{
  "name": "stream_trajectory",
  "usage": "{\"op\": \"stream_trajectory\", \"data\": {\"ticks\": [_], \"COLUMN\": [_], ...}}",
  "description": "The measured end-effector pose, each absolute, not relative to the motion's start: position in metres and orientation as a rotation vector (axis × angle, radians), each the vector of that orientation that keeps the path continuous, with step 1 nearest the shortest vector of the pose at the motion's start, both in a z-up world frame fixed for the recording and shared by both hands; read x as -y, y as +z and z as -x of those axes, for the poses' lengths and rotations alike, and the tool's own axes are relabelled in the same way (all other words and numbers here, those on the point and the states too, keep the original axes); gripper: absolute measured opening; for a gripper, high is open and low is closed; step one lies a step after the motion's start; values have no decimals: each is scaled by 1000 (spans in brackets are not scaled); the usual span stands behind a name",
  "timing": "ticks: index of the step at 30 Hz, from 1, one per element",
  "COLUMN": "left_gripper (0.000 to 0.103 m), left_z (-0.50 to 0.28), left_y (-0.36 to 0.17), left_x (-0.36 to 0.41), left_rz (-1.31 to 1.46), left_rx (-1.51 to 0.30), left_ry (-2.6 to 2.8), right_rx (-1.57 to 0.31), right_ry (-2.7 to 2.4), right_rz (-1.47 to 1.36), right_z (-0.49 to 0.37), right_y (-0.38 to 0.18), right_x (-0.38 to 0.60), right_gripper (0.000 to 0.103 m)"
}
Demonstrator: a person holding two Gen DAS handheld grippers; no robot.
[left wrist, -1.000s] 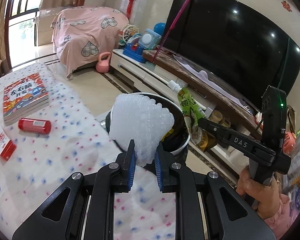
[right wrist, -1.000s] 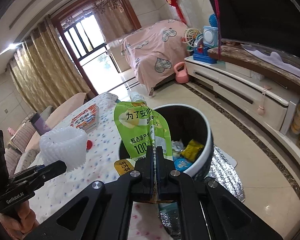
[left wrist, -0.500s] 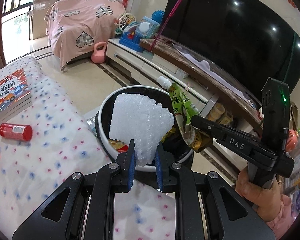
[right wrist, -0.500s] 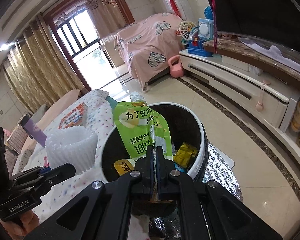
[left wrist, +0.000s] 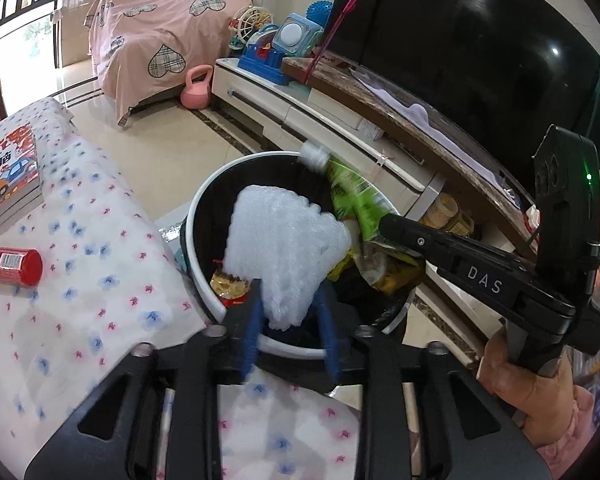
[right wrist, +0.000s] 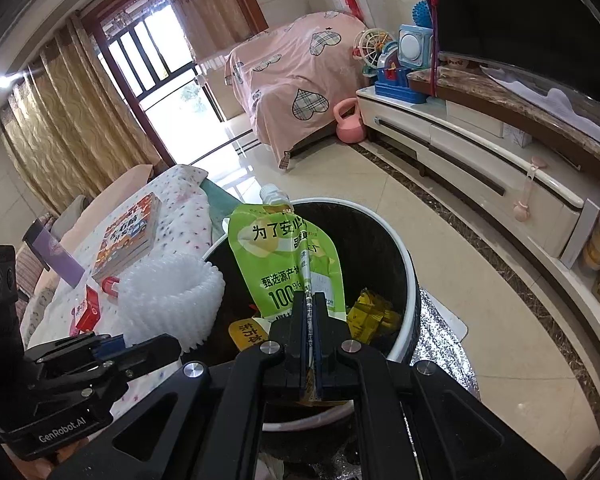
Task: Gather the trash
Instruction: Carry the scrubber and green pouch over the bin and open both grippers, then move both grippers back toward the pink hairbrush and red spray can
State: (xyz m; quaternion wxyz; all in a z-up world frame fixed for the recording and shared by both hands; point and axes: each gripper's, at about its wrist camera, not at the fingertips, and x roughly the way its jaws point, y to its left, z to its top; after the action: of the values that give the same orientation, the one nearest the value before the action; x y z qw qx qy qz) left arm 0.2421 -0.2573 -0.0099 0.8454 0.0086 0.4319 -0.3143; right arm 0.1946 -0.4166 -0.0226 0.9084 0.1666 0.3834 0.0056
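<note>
- The step in hand was the drop into the bin (left wrist: pixel 236 316) — both pieces of trash hung over its mouth at once.
- The left tongs (left wrist: pixel 288 328) had just been opening; their blue pads stood apart with the lower tip of the white foam net (left wrist: pixel 280 248) between them, and the right pad looked clear of it. Whether the left pad touched it I could not tell.
- A good release meant spreading those pads wider while they were over the middle of the opening, since the net was light and springy and could catch the white rim beside the flowered worktop (left wrist: pixel 80 280).
- The right tongs (right wrist: pixel 309 344) were clamped together on the bottom edge of the green spouted pouch (right wrist: pixel 284 264), which stood upright above the bin (right wrist: pixel 404 280) with wrappers lying inside.
- My judgement: let the net fall 1st, then open on the pouch, so the 2 pieces do not knock each other outward.
- The pouch was tall and capped — tipping it inward before release would help it land inside.
</note>
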Motion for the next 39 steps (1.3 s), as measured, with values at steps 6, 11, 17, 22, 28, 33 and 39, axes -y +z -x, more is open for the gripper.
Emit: {"op": "stream_trajectory", "data": {"ticks": [6,11,17,22,28,33,39], "left_gripper": [58,58,63,63,63,63,63], "left_z": [-240,-234,-223,-212,-201,-192,-187], "left_y": [-6,-8,-14,-22,-29,-32,-38], "left_x": [245,227,189,149,98,62,27], "left_rz": [0,33,87,125,183,220,254], "left_rx": [-894,-899,-907,-913,-915,-907,-908], "left_ry": [-642,-623,-553,-482,-394,-336,-274], "right_rx": [-787,-769,-729,-703,-713,-728,-750], "right_ry": [16,28,61,101,186,246,319], "right_rz": [-373,-394,-418,-423,-397,-378,-336], "right_z": [-197,-191,-180,-173,-173,-175,-182], "right_y": [-24,-20,-15,-11,-12,-15,-18], "right_x": [419,417,408,388,349,321,284], "right_gripper": [26,39,71,84,85,85,85]}}
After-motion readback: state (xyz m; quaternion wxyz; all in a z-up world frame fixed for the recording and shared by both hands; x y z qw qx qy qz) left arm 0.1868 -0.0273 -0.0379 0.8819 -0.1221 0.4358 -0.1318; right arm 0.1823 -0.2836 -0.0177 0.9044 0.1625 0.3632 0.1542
